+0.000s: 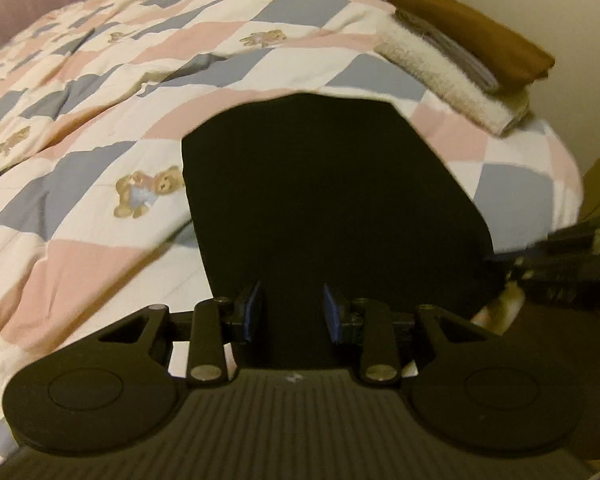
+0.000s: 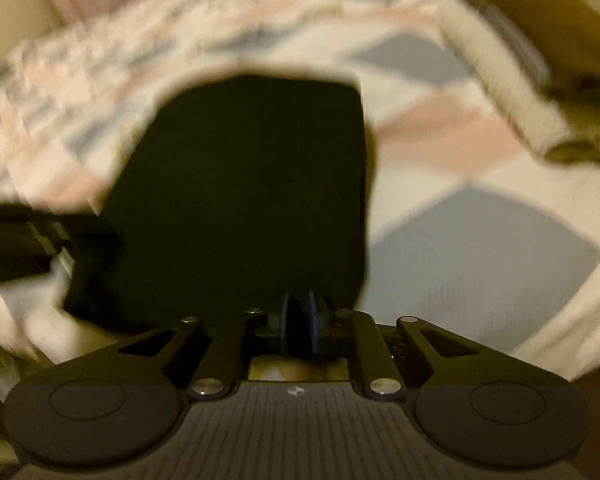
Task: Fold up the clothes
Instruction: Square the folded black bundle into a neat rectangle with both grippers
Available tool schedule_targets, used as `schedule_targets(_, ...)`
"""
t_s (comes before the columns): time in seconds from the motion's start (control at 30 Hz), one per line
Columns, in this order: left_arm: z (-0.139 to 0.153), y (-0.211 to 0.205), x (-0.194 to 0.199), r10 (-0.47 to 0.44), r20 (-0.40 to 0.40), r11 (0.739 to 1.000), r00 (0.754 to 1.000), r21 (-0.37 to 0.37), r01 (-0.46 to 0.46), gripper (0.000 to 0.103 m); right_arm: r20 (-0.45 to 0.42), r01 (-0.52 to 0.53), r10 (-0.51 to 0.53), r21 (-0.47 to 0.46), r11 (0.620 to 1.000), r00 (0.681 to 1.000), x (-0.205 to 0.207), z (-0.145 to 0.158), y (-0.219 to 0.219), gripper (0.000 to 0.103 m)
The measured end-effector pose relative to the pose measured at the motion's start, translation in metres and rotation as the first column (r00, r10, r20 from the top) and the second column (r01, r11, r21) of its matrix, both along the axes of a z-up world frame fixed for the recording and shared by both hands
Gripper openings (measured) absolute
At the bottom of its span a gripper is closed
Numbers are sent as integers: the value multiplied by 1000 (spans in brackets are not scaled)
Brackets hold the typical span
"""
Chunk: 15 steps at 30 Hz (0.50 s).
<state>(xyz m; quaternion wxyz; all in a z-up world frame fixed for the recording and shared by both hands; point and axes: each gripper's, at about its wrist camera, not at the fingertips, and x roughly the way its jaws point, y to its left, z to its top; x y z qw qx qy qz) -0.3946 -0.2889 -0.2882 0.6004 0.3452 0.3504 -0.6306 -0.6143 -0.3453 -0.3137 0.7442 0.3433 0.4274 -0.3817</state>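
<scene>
The left tool [image 1: 293, 312] stands with its fingers [image 1: 253, 312] apart, a narrow gap between the blue pads, and the near edge of a black cloth [image 1: 324, 192] runs through that gap. Whether the pads press the cloth cannot be told from the left wrist view. The right tool [image 2: 299, 316] has its fingers [image 2: 286, 320] drawn almost together, and the near right corner of the black cloth [image 2: 240, 192] sits between them, so it is gripping the cloth.

The cloth is a dark, folded, roughly rectangular piece, lying flat on the bed, spreading away from both tools. In the left view the right tool [image 1: 568, 264] enters from the right edge, blurred, at the cloth's near right side. In the right view the left tool [image 2: 40, 240] shows as a dark blurred shape at the cloth's left side.

Under the cloth lies a quilt [image 1: 100, 128] of pink, blue-grey and cream squares, with teddy bears printed on it; one bear [image 1: 148, 192] lies just beside the cloth's left edge. Near the far right corner of the bed sits a stack [image 1: 460, 56] of folded things: a brown piece on top, thin grey layers below it, a fluffy cream towel at the bottom. The stack is well apart from the black cloth. The right wrist view is heavily blurred, and the stack [image 2: 540, 80] shows there only as pale and brownish shapes at the upper right.
</scene>
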Motion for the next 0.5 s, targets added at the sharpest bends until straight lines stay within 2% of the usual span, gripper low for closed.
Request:
schedule_targets(0.1,5,4,-10,32,39,1000,999,-1,-32,28,24,8,-8,-2,1000,1000,-2,11,-3,3)
schedule_targets(0.17,18,14,-14,51,0,998,999,-28,-51,28,60,12,-11,-27,1000,998,-5,26,1,9)
schedule_targets(0.23,22,23,-20,52,5,998,999,-26,-51,28,79,3,0,-40,999,997,-7,35,6,12)
schedule_targets(0.33,9,29,-22,75,4,997,997,11,-75,28,73,-8,10,-33,999,997,-3,24,7,12)
schedule_targets(0.43,-8,24,-21,121,7,991,993,64,-121,27,48,-8,8,-12,1000,999,-4,2,4,6)
schedule_targets(0.5,-10,21,-23,135,14,988,991,72,-135,27,41,-11,12,-13,1000,999,1,0,0,6)
